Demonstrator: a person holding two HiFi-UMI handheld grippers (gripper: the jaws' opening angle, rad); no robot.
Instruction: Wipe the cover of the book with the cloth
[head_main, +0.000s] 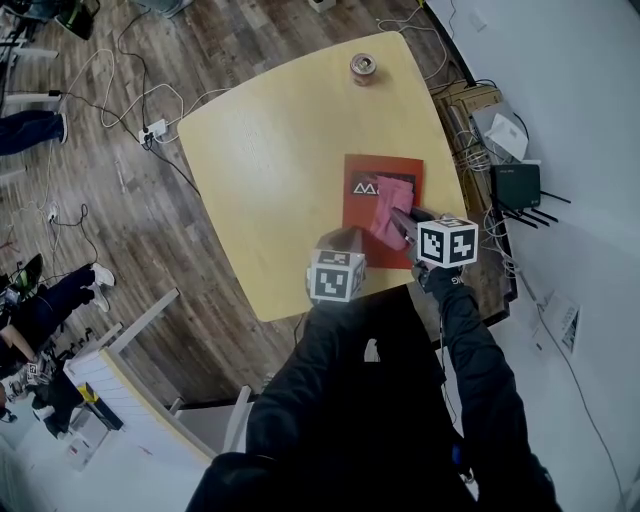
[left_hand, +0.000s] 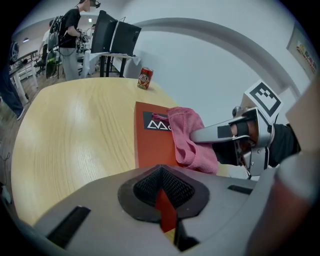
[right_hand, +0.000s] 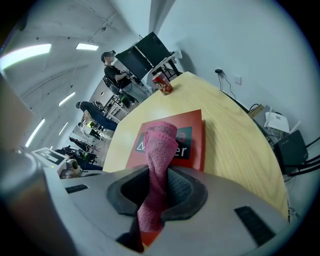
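The right gripper (right_hand: 152, 200) has its jaws clamped on the cloth (right_hand: 159, 150), which bunches up from the pads and flops toward 12 o'clock onto the book (right_hand: 192, 150). In the head view the gripper's tips sit over the book's near half, with the cloth covering the middle and the side toward 3 o'clock.

The left gripper (left_hand: 162, 192) is at the book's 7 o'clock corner. Its jaws are closed to a slit with a red sliver in it, so it seems pinched on that corner, though I cannot rule out that the red is only seen through the gap.

The book lies flat on the table (head_main: 280, 150), close to the 3 o'clock edge. A can (head_main: 363, 68) stands well apart at 12 o'clock.

To wipe well, I judge the cloth needs pressing flatter so that more than a fold touches. Strokes should run from 6 toward 12 o'clock, then shift toward 9 to reach the bare cover. The left gripper should brace the corner so the book does not slide.
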